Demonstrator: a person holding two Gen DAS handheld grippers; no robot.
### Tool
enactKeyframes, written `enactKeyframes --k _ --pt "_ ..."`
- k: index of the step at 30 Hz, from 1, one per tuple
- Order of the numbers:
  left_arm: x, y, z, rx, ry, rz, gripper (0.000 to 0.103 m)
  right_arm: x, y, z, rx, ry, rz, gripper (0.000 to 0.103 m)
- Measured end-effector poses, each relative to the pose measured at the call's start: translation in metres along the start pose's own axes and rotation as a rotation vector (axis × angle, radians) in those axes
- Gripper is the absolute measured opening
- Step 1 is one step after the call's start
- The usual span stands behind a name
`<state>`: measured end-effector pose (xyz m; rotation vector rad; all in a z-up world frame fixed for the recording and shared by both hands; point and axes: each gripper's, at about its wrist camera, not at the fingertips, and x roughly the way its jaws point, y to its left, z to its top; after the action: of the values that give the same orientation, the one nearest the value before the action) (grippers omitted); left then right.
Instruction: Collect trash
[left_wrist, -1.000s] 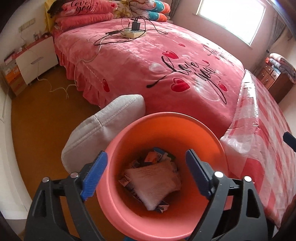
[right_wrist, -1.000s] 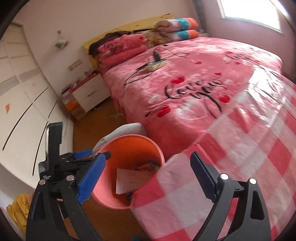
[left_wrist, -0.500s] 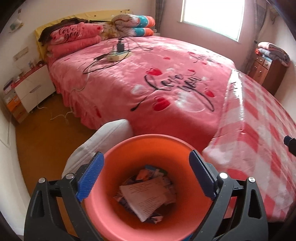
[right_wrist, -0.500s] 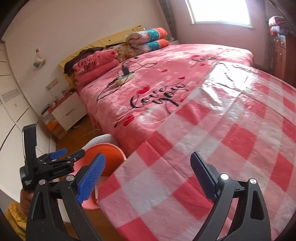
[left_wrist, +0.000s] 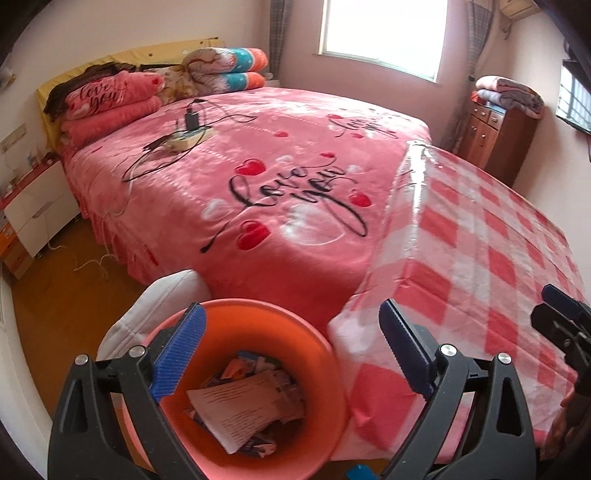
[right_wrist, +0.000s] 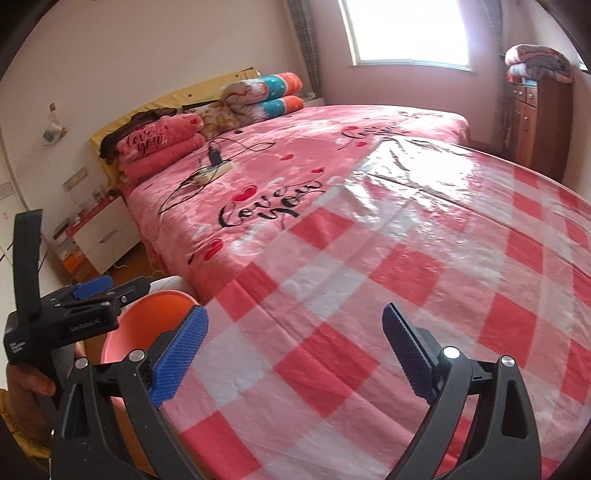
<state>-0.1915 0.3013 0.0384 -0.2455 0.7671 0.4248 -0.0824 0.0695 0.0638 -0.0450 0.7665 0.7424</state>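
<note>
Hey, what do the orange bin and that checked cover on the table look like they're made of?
The orange bin looks like moulded plastic: smooth, evenly coloured wall with a soft sheen and a thin rolled rim. The checked cover looks like thin plastic or vinyl sheet, probably glossy film: it throws bright window glare, shows sharp fold creases, and hangs stiffly at the corner. Neither can be confirmed by look alone.

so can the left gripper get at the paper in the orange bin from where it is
Probably yes. The left gripper hangs open and empty above the orange bin, whose mouth is uncovered, and the paper lies on top of the trash. Only the checked tablecloth edge crowds the right side.
</note>
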Motion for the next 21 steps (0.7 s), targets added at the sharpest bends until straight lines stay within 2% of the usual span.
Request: enactKeyframes --k 21 --pt "-0.018 -0.085 0.011 0.112 -0.05 -0.111 0.096 -0.043 -0.064 -0.011 0.082 -0.107 -0.162 0.094"
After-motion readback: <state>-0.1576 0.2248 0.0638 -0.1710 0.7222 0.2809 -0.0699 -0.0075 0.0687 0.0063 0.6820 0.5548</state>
